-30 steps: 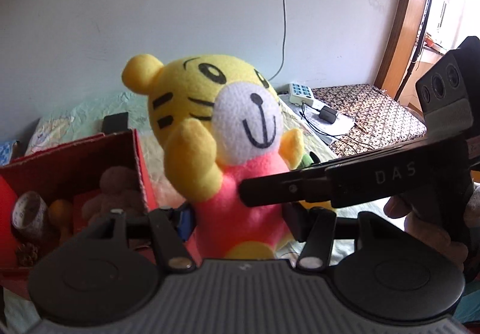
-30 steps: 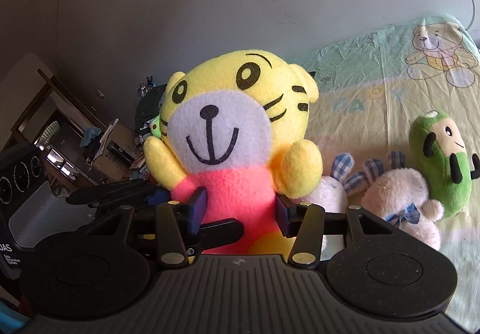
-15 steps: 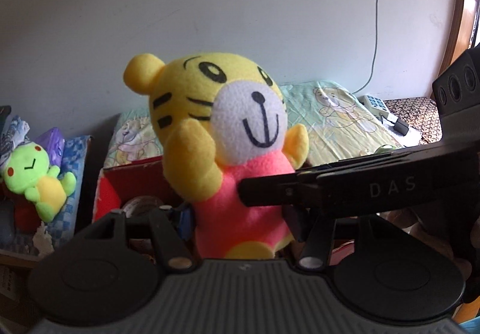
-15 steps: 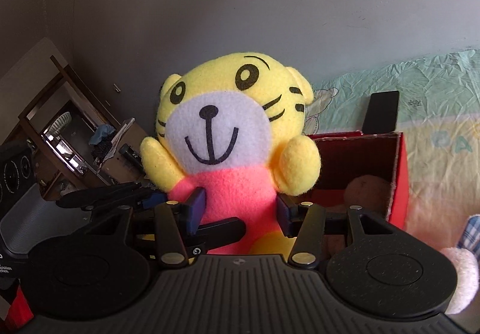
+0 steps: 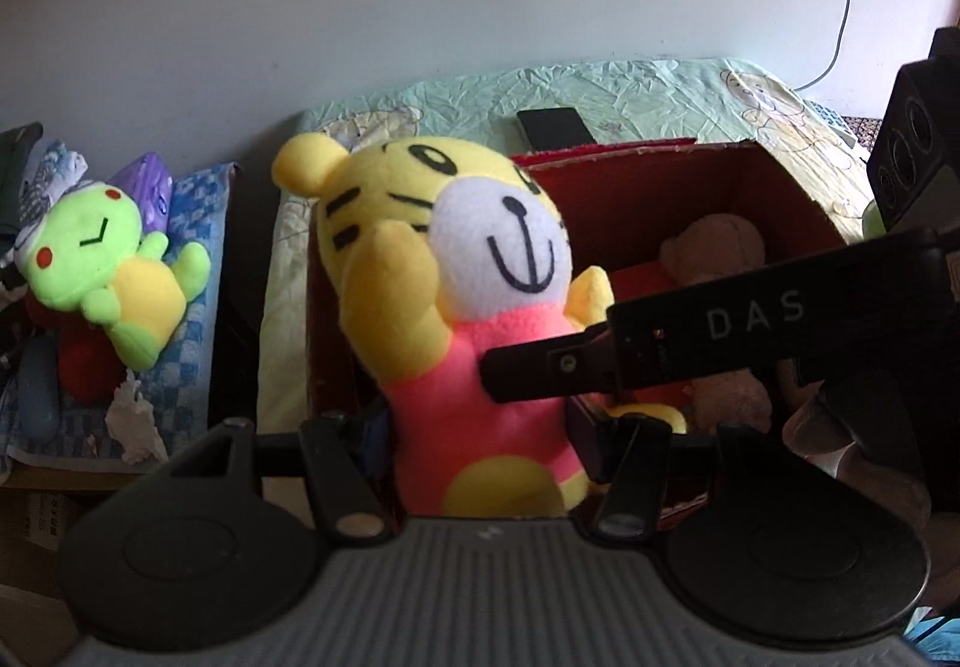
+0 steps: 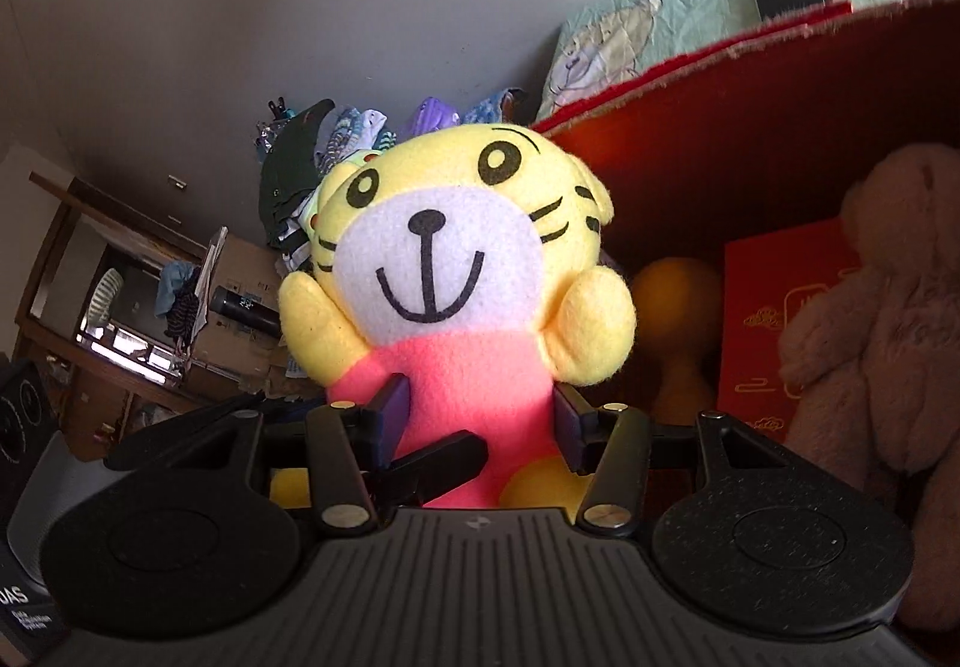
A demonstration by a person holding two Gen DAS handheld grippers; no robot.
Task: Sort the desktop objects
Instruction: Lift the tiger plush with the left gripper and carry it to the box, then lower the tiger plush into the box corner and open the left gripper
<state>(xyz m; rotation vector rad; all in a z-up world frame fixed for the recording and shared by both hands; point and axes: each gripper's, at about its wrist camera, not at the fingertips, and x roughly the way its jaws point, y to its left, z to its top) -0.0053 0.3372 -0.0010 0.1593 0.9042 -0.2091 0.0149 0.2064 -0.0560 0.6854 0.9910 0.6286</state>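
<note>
Together the left gripper (image 5: pixel 480 427) and right gripper (image 6: pixel 477 418) have their fingers closed on the tiger plush (image 6: pixel 468 271), upright over the red box's (image 5: pixel 780 175) near-left corner, likely for dropping in.

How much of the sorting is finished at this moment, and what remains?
Done: a brown teddy bear already lies in the red box. In hand: both the left hand-held gripper and the right hand-held gripper clamp the tiger toy at the box. Left: releasing it inside; a green toy lies outside.
</note>
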